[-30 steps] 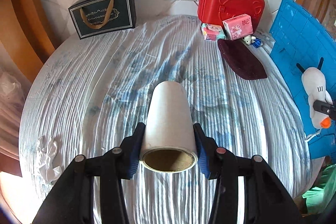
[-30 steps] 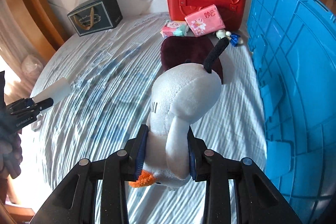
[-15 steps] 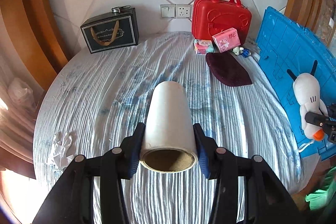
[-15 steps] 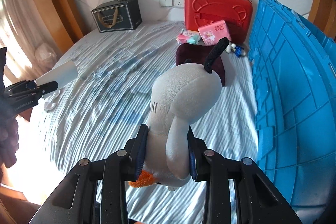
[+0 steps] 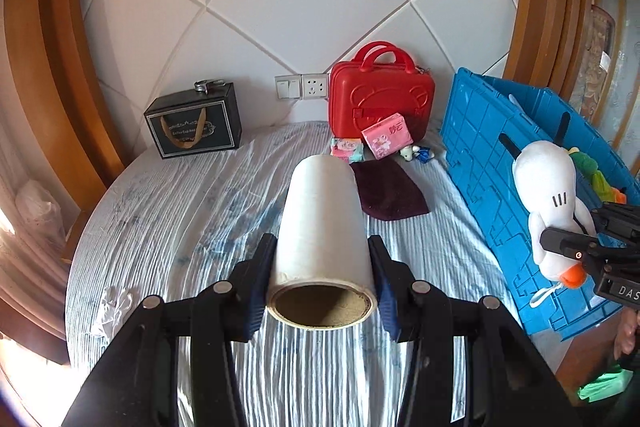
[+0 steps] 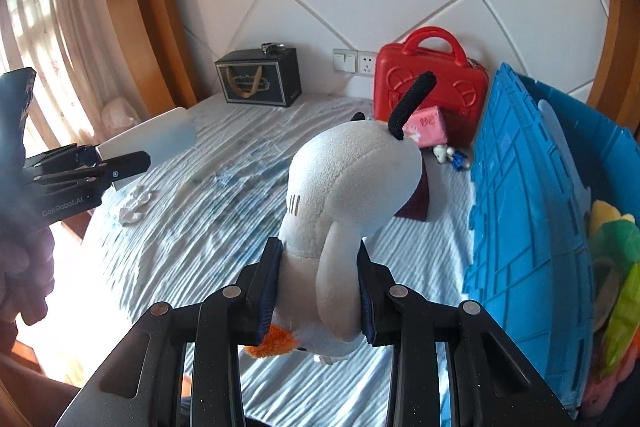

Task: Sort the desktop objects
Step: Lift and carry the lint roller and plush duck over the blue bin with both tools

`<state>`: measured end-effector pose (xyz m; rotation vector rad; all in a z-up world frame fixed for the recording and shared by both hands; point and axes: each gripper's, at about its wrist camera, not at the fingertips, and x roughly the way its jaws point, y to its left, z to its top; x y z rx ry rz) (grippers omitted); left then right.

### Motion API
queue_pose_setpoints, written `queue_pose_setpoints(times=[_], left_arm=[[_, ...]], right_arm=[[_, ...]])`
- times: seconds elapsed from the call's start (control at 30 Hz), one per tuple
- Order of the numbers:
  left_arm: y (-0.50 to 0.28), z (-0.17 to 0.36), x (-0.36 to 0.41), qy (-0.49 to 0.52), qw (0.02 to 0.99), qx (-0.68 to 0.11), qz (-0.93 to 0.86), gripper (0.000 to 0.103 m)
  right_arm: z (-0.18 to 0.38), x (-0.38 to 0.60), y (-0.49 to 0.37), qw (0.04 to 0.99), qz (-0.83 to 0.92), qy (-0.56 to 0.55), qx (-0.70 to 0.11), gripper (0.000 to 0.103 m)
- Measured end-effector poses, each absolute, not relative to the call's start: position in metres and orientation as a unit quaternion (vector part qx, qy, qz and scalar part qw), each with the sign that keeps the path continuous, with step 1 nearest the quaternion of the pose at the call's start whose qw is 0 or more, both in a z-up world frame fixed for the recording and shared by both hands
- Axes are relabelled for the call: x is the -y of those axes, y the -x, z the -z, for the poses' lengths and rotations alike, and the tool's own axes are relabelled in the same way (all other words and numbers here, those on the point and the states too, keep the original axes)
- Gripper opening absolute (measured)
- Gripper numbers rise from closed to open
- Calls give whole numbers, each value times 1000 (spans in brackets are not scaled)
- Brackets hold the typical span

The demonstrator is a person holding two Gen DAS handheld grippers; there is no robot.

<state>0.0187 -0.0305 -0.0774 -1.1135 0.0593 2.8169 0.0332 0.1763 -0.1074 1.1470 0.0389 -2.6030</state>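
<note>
Black, both of them: two tools held up over the striped worktop. Left tool is clamped on one smooth white roll with a cardboard core, lying level and pointing forward. Right tool squeezes one soft white plush toy beside the ribbed blue crate. Farther back sit two tissue packs, a maroon cloth, a red case and a dark gift bag.

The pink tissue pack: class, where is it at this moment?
In the left wrist view, the pink tissue pack leans against the front of the red case at the far edge of the bed, right of a smaller tissue packet and behind the maroon cloth.
</note>
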Motion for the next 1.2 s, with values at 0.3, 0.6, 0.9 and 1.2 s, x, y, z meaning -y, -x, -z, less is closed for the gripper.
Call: queue_pose_setpoints(times=[0.3,0.6,0.9,1.2], left_arm=[[-19,50,-21,342,73,-26,-936,45],[-17,31,-77,330,97,-46,-938,45],[-7,24,-139,334,142,-59,-930,45],[7,5,-205,312,188,-82,-928,45]], right_arm=[[83,-204,-53,168,915,-367,-5,33],[60,-251,-70,149,932,-330,3,33],[50,-309,-88,113,942,-315,36,33],[29,-361,-97,74,953,-289,60,33]])
